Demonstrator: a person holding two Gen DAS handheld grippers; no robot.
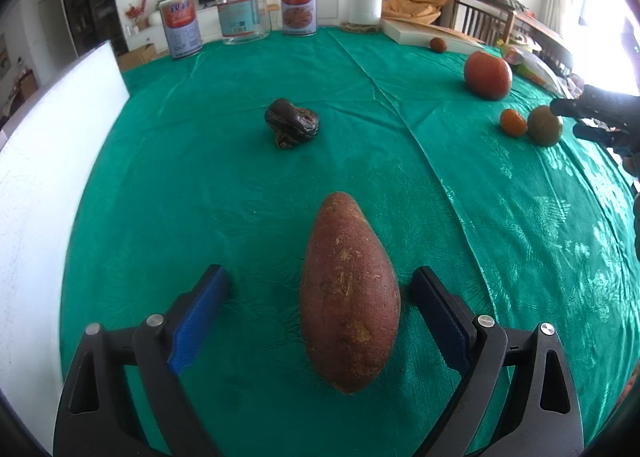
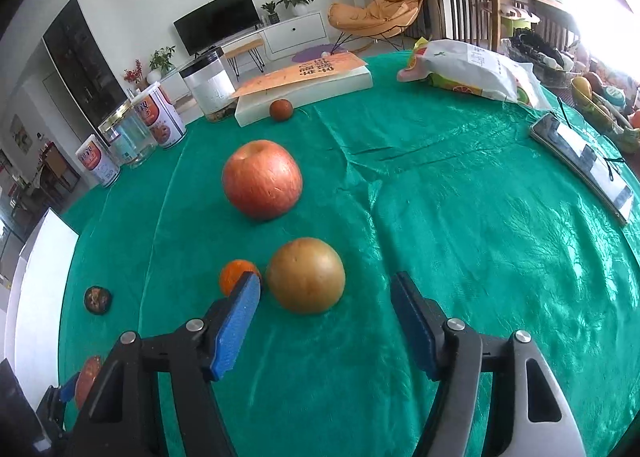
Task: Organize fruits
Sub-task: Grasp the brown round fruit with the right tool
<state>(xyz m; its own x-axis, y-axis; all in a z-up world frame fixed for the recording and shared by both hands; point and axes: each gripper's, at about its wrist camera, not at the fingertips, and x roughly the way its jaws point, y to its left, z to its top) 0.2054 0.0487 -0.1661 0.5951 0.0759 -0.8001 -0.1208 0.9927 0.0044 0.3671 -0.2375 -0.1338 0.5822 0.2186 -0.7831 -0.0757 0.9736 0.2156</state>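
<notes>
A reddish sweet potato point(image 1: 350, 293) lies on the green cloth between the fingers of my left gripper point(image 1: 320, 275), which is open; neither blue pad presses on it. My right gripper point(image 2: 326, 285) is open around a brownish-green pear point(image 2: 306, 275), with its pads clear of the fruit. A small orange point(image 2: 236, 275) sits just behind the left fingertip. Farther back stand a red apple point(image 2: 262, 185) and a small brown-red fruit point(image 2: 281, 109). A dark wrinkled lump point(image 1: 292, 129) rests mid-table. The left wrist view shows the right gripper point(image 1: 568, 119) beside the pear point(image 1: 545, 125).
Cans and clear jars point(image 1: 242, 11) line the table's far edge beside a flat white box point(image 2: 304, 87). A snack bag point(image 2: 468, 71) and a phone point(image 2: 580, 161) lie on the right side. A white board point(image 1: 44, 177) borders the left edge.
</notes>
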